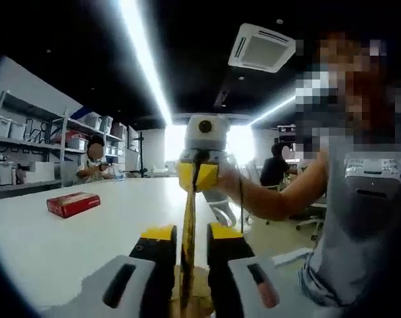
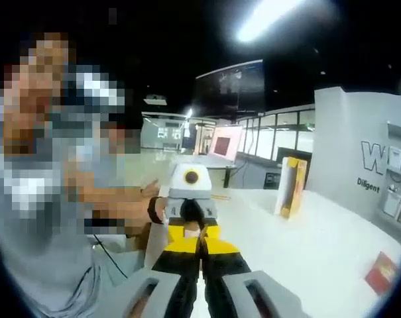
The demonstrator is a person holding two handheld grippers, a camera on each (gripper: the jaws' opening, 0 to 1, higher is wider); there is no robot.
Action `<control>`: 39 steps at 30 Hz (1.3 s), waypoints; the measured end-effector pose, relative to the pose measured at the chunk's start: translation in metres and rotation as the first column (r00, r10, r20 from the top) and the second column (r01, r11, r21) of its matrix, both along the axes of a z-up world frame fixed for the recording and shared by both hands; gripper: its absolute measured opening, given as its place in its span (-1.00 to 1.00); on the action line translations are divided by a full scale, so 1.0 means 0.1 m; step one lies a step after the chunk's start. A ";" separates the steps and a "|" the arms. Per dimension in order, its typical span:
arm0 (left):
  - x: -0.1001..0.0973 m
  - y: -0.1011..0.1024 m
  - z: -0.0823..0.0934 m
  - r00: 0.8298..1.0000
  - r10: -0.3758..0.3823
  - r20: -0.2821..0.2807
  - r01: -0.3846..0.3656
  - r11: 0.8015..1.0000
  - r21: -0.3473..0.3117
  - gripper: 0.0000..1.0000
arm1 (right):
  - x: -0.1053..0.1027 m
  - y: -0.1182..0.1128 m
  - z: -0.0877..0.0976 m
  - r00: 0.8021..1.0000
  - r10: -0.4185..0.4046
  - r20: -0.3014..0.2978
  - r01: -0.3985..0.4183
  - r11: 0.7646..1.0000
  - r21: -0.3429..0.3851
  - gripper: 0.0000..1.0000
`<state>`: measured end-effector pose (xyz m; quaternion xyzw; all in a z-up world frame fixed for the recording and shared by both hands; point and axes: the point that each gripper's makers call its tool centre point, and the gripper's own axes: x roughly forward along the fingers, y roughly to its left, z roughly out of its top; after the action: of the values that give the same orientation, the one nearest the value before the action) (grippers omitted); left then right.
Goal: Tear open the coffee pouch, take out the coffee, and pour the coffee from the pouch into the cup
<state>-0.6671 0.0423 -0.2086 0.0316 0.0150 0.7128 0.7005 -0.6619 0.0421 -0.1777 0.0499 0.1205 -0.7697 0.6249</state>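
Left gripper fingers pinch coffee pouch edge-on above tabletop; right gripper clamps its other end. Tear step under way, I judge. Next: pull ends apart w/ twist.

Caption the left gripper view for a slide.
Both grippers pinch the yellow pouch edge-on, left gripper near, right gripper opposite, above a white table with a red box.

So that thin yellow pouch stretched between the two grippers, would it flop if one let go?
Probably. The pouch looks like a thin flat strip, taut between the left gripper and right gripper, so likely limp and light. Being edge-on, its stiffness is hard to judge.
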 end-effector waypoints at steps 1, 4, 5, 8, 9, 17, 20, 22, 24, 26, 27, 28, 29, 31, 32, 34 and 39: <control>0.01 0.00 -0.03 0.999 -0.013 0.030 0.014 1.000 -0.018 -0.92 | 0.00 0.00 0.00 1.000 -0.001 0.000 0.001 1.000 0.003 -0.95; 0.01 -0.01 -0.03 0.999 -0.025 0.032 0.026 1.000 -0.018 -0.95 | 0.01 0.00 -0.02 1.000 0.006 0.004 -0.006 1.000 0.011 -0.95; 0.01 -0.01 -0.05 0.999 -0.026 0.032 0.027 0.999 -0.023 -0.95 | 0.03 -0.01 -0.04 0.999 0.027 -0.017 -0.027 0.999 0.023 -0.93; 0.03 -0.03 -0.06 0.999 -0.030 0.033 0.030 0.999 -0.020 -0.95 | 0.03 0.03 -0.03 0.999 0.025 -0.021 -0.024 0.999 0.038 -0.76; 0.02 -0.03 -0.05 0.999 -0.026 0.027 0.026 1.000 -0.013 -0.95 | 0.04 0.05 0.01 0.999 0.032 -0.010 -0.032 0.999 0.025 -0.76; 0.00 -0.03 0.09 0.999 -0.014 0.034 0.012 0.998 0.063 -0.54 | -0.06 0.10 0.12 1.000 -0.017 -0.008 0.016 1.000 -0.022 -0.97; 0.01 -0.01 0.13 1.000 -0.007 0.003 0.007 0.998 0.062 -0.61 | -0.04 0.09 0.09 1.000 -0.013 0.009 0.013 1.000 -0.016 -0.97; 0.01 0.00 0.15 1.000 -0.010 -0.003 0.010 0.998 0.062 -0.79 | -0.03 0.07 0.08 1.000 -0.004 0.021 0.005 1.000 -0.010 -0.97; -0.01 -0.01 0.17 1.000 -0.007 -0.014 0.008 0.998 0.069 -0.80 | 0.00 0.04 0.06 1.000 -0.001 0.027 0.000 1.000 0.010 -0.97; -0.01 0.01 0.21 1.000 -0.014 -0.001 0.014 0.997 0.081 -0.75 | -0.01 0.03 0.03 1.000 -0.006 0.025 0.005 0.999 0.034 -0.97; 0.00 0.01 0.22 1.000 -0.015 -0.010 0.016 0.996 0.082 -0.82 | 0.00 0.02 0.02 1.000 0.000 0.027 -0.001 0.999 0.041 -0.97; 0.00 0.02 0.22 1.000 -0.019 -0.017 0.020 0.997 0.081 -0.90 | 0.00 0.02 0.01 1.000 0.003 0.026 -0.004 0.999 0.043 -0.97; -0.01 0.02 0.22 1.000 -0.013 -0.024 0.015 0.997 0.076 -0.91 | 0.00 0.02 0.02 1.000 0.004 0.025 -0.005 0.999 0.044 -0.96; -0.01 0.01 0.22 1.000 -0.018 -0.013 0.018 0.997 0.075 -0.93 | -0.01 0.02 0.03 0.999 0.024 -0.046 -0.022 0.998 0.055 -0.94; -0.02 0.02 0.22 1.000 -0.015 -0.011 0.016 0.997 0.076 -0.94 | -0.03 0.03 0.03 0.998 0.018 -0.065 -0.014 0.998 0.056 -0.90; -0.01 0.01 0.22 1.000 -0.019 -0.009 0.019 0.997 0.078 -0.94 | -0.01 0.01 0.08 1.000 0.012 -0.017 -0.012 1.000 0.014 -0.85; -0.04 0.00 0.24 1.000 -0.011 0.005 0.010 0.996 0.091 -0.92 | 0.00 -0.01 0.13 0.999 0.008 -0.033 -0.009 1.000 -0.001 -0.97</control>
<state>-0.6713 0.0421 -0.1844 0.0615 -0.0196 0.7092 0.7021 -0.6620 0.0410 -0.1652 0.0362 0.1308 -0.7679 0.6261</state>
